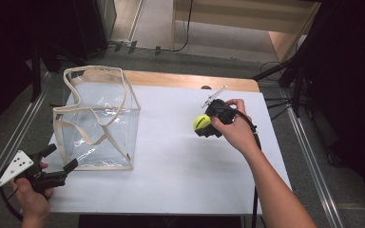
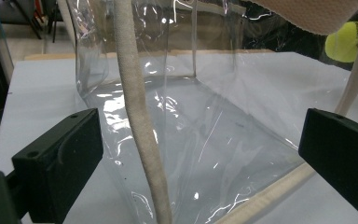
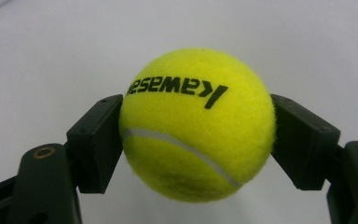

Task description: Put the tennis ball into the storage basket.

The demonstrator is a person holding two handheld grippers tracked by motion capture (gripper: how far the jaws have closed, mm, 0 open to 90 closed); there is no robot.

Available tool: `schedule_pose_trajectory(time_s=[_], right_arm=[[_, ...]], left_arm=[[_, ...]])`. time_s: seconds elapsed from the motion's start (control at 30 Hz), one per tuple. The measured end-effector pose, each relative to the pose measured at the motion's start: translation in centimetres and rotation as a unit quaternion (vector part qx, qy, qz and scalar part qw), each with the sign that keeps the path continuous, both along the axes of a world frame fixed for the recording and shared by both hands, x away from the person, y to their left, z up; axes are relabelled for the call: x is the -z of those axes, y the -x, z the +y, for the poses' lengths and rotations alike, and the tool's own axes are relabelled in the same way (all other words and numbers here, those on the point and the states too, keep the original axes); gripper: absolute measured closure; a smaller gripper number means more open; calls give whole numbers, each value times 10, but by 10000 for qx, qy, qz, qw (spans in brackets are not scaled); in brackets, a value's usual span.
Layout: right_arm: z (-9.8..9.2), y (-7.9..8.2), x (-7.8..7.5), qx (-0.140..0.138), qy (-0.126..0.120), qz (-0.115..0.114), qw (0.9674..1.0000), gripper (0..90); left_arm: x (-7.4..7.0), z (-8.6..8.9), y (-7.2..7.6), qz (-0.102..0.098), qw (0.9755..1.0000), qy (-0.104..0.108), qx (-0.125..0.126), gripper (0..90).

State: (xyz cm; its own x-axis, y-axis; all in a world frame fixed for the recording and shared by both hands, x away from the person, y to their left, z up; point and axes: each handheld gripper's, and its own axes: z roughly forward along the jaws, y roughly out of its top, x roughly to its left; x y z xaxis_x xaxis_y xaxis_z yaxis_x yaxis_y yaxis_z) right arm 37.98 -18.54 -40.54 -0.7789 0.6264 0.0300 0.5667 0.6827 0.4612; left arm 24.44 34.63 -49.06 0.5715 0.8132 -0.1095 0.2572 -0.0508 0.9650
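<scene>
White sheet (image 1: 180,161) over wooden table (image 1: 190,80), grey floor, right hand-held gripper (image 1: 204,124) pinching tennis ball (image 1: 201,122), left hand-held gripper (image 1: 59,163) spread.

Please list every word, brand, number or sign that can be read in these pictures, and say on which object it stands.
"kawasaki", partly readable as "kawase", black print, upside down in the right gripper view, on the yellow tennis ball held in the right gripper.
No readable text on the clear bag.

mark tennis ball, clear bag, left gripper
tennis ball (image 3: 198,126): right gripper view, ball's front felt.
clear bag (image 1: 105,128): high view, front wall.
left gripper (image 1: 62,158): high view, between its open jaw tips.
</scene>
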Motion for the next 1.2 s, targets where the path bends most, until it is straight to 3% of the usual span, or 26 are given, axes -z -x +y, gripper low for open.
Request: schedule_pose_trajectory(time_s=[0.73, 0.8, 0.87, 1.2], right_arm=[[34, -6, -25, -324, -58, -38, 9995, 231], [35, -7, -28, -339, -116, -68, 9993, 231], [39, -9, -35, -400, -342, -53, 9986, 231], [64, -12, -49, -615, -224, -91, 9978, 231]], left_arm=[[0, 0, -1, 26, 10000, 28, 5, 1], [0, -1, 0, 19, 10000, 19, 10, 1], [0, 0, 0, 20, 10000, 32, 22, 1], [0, 1, -1, 64, 9999, 93, 0, 1]])
